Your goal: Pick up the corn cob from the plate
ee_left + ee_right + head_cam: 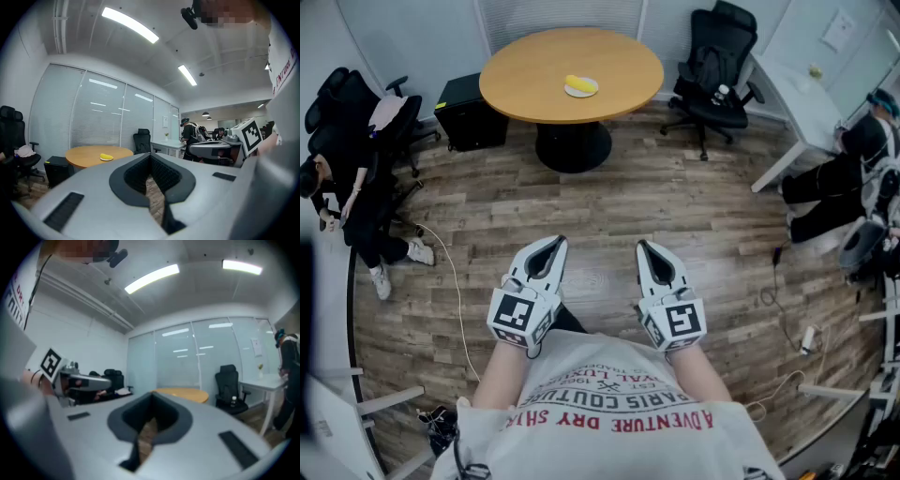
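A yellow corn cob [579,84] lies on a small white plate [581,92] on the round wooden table [534,75] at the far side of the room. In the left gripper view the corn cob [107,157] shows small on that table [89,153], well ahead of the jaws. My left gripper [555,242] and right gripper [643,246] are held side by side close to my chest, over the wood floor and far from the table. Both are shut with nothing between the jaws. The right gripper view shows only the table's edge [185,394] past its closed jaws.
A black box [469,112] stands left of the table's pedestal. Black office chairs [712,70] sit at the back right and the left [356,122], where a person sits. A white desk [797,103] and another person are at the right. Cables [450,281] trail over the floor.
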`<state>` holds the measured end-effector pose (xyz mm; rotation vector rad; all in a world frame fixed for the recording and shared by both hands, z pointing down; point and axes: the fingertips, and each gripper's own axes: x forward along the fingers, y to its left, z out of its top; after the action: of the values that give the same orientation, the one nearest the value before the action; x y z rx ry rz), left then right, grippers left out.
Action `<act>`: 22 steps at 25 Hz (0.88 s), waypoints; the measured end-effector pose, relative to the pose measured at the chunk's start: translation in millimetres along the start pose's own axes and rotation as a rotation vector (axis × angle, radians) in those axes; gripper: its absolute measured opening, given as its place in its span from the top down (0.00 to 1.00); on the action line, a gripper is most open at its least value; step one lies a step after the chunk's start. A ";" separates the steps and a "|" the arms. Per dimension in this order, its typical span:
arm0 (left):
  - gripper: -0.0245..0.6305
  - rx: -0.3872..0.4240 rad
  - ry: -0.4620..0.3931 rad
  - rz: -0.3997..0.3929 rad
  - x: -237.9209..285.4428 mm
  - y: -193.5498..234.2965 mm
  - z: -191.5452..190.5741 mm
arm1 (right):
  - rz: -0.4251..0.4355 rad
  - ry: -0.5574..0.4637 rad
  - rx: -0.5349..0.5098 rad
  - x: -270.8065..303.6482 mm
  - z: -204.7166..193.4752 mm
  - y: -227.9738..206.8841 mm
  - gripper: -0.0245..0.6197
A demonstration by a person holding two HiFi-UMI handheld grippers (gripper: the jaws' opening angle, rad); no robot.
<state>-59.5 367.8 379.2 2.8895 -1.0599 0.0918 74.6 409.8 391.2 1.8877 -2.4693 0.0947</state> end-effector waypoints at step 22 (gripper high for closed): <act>0.91 -0.043 0.047 -0.034 52.6 45.6 -14.1 | -0.078 0.046 0.110 60.1 -13.2 -38.8 0.92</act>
<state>-49.4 300.3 399.0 2.8508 -0.9928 0.1321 96.0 342.7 409.2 1.9971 -2.4041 0.2735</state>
